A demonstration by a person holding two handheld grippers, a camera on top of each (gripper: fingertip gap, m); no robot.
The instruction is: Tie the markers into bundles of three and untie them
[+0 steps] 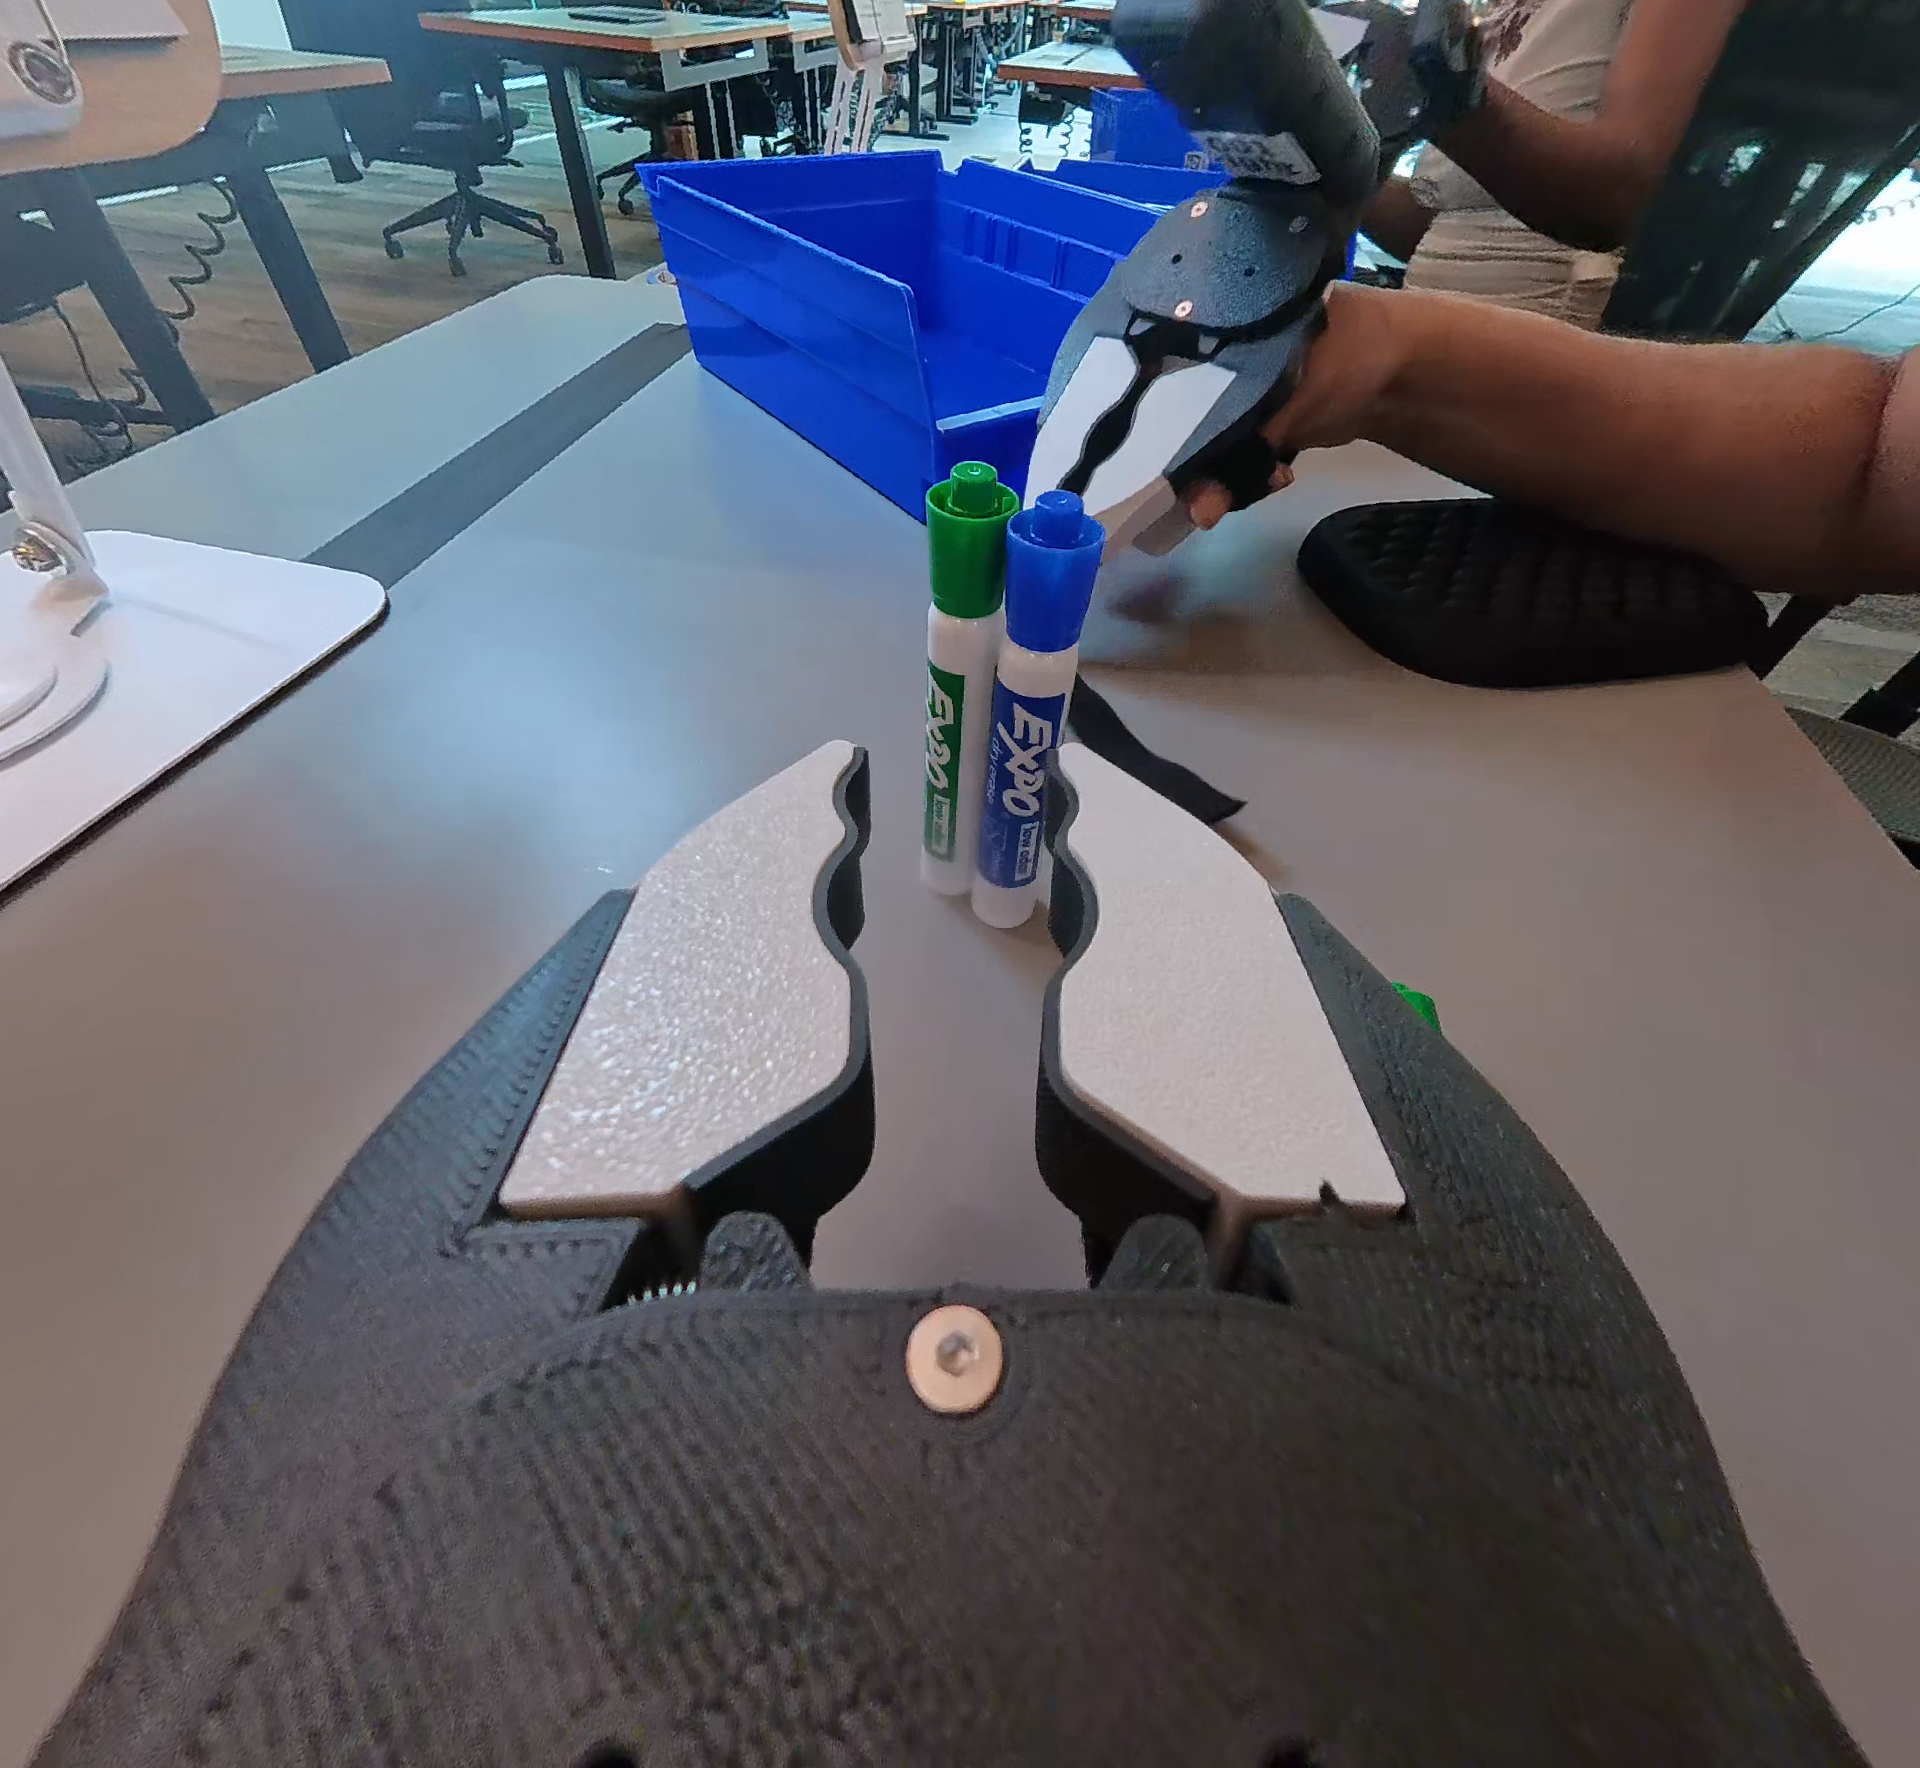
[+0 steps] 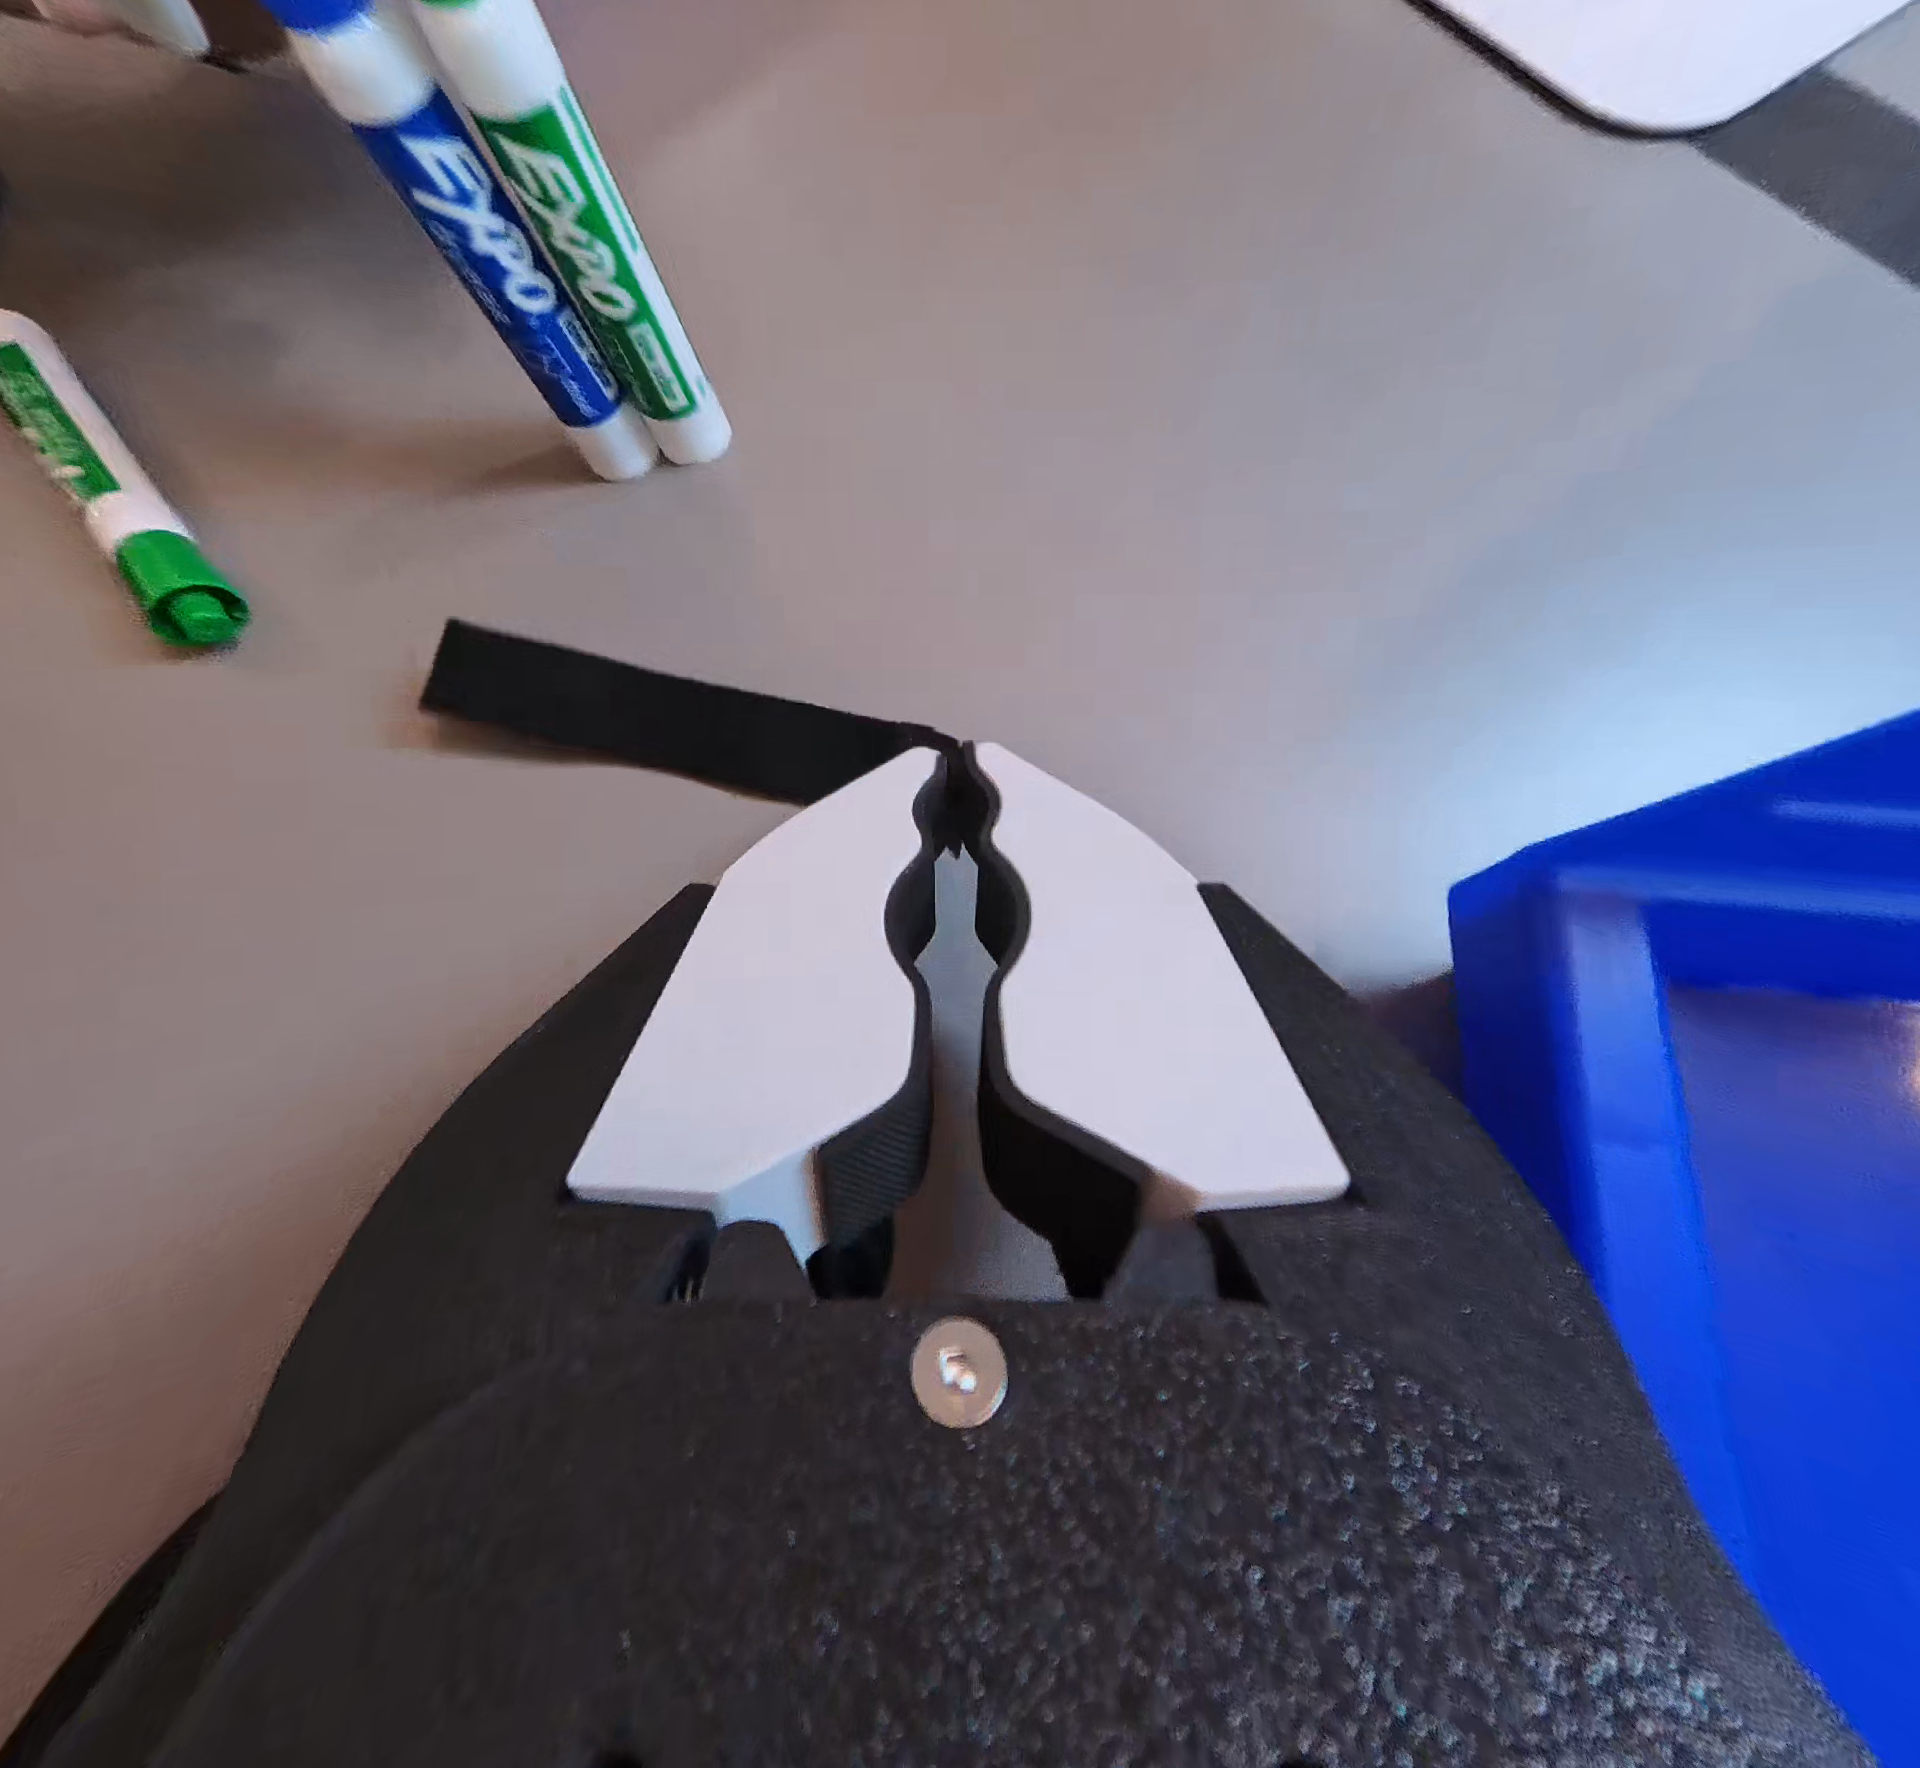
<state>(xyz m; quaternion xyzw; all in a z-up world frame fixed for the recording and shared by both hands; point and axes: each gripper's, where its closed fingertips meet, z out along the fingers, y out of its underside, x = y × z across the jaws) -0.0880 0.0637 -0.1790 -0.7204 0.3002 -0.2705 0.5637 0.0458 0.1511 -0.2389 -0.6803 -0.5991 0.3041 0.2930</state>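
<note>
Our right gripper is pinched closed on one end of a black strap lying on the grey table. Our left gripper is spread wide around a green marker and blue marker standing upright together. Another green marker lies flat nearby, beside a blue bin.

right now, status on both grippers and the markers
Left gripper open around upright green marker and blue marker. Right gripper shut on black strap. Spare green marker lies loose; blue bin close by.
</note>
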